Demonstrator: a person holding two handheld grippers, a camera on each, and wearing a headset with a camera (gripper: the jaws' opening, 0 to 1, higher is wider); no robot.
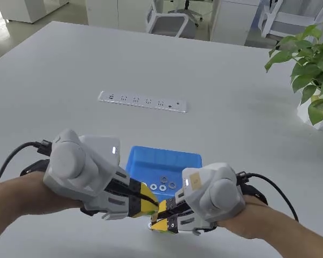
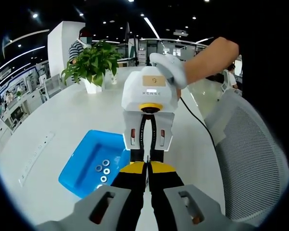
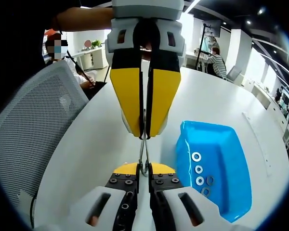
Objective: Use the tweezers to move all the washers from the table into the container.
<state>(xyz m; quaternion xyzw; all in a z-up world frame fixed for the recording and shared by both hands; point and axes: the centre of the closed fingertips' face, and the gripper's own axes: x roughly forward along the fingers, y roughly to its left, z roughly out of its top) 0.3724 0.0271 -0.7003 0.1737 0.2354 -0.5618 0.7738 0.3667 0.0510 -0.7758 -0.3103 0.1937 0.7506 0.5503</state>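
Observation:
A blue container (image 1: 151, 159) sits on the white table just beyond my two grippers, with several metal washers (image 1: 164, 185) lying in it. My left gripper (image 1: 146, 203) and right gripper (image 1: 164, 219) meet tip to tip in front of it. Thin metal tweezers (image 3: 143, 151) run from the left gripper's yellow fingertips (image 3: 130, 96) down into my right gripper (image 3: 143, 169), and both are shut on them. In the left gripper view my left gripper (image 2: 147, 168) faces the right one head-on over the tweezers (image 2: 147, 163), with the container (image 2: 84, 166) and washers (image 2: 104, 171) to the left. The right gripper view has the container (image 3: 226, 144) and washers (image 3: 199, 169) at right.
A white power strip (image 1: 142, 101) lies mid-table beyond the container. A potted plant (image 1: 312, 59) stands at the right edge. Office chairs (image 1: 169, 21) stand past the far edge, and a mesh chair (image 3: 33, 125) is close behind the near edge.

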